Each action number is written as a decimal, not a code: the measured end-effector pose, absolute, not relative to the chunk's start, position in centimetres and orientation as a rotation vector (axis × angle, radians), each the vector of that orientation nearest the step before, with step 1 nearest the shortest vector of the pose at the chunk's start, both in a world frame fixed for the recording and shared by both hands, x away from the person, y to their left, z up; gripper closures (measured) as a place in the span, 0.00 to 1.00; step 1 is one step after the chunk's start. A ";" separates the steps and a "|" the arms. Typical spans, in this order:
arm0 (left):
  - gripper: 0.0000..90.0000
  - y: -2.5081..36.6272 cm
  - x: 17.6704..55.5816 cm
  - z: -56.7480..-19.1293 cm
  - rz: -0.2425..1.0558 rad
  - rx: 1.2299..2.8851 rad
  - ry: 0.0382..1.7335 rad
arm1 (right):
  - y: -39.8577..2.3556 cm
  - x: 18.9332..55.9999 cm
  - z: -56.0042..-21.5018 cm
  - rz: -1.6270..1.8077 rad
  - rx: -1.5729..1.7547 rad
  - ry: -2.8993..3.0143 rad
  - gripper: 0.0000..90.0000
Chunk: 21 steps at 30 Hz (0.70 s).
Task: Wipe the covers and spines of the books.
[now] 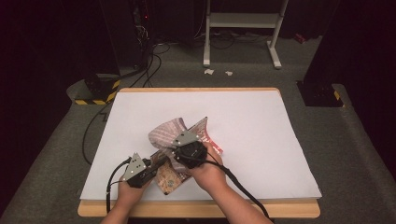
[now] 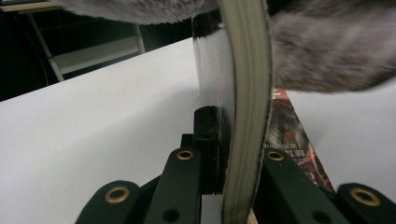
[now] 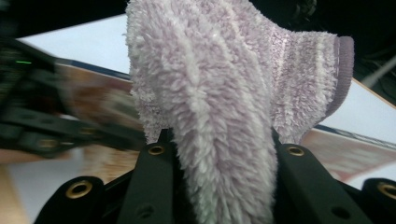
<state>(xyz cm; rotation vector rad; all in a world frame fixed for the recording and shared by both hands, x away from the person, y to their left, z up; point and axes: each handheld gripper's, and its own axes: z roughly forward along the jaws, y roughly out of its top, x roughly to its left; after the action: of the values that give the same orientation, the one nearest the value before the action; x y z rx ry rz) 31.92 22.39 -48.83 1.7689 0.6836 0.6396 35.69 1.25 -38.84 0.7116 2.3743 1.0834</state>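
You're working at a wooden table covered with a white sheet (image 1: 261, 140), both hands in from the near edge. Your left gripper (image 1: 156, 163) is pinching a thin glossy magazine with a reddish-brown printed cover (image 1: 205, 133): in the left gripper view the jaws are pressed together on the stack of pale page edges (image 2: 245, 116), which is standing on edge and bowing slightly, with a dark shiny cover face on one side and the red-brown print with small lettering lying on the sheet on the other. Your right gripper (image 1: 180, 147) is clamping a fluffy pale lilac towel with faint lighter stripes (image 3: 210, 107); in the right gripper view a thick fold of the pile is sitting squeezed between the two black jaws and rising above them, and a flatter darker mauve hem (image 3: 343, 74) is running down its far edge. In the high view the towel (image 1: 163, 133) is lying bunched over the middle of the magazine, near the centre of the table and slightly towards your side, touching the cover. The magazine is lying at an angle, one corner sticking out beyond the towel away from you, another corner showing just in front of your right hand (image 1: 208, 175). Your left hand (image 1: 130, 186) is sitting near the table's front edge. The two grippers are just beside each other.
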 end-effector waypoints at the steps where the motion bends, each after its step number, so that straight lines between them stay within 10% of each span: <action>1: 0.93 22.4 31.9 -48.8 0.640 1.769 0.684 | 0.9 36.2 -38.9 1.071 0.732 2.367 0.77; 21: 0.93 22.4 31.9 -48.9 0.645 1.780 0.677 | -5.8 45.4 -41.0 0.876 1.099 2.233 0.77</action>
<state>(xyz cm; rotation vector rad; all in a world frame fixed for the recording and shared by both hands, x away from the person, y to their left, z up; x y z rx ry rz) 31.90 22.43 -48.89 1.7802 0.6774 0.6448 45.35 -5.75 -41.03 1.0992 2.2332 0.8760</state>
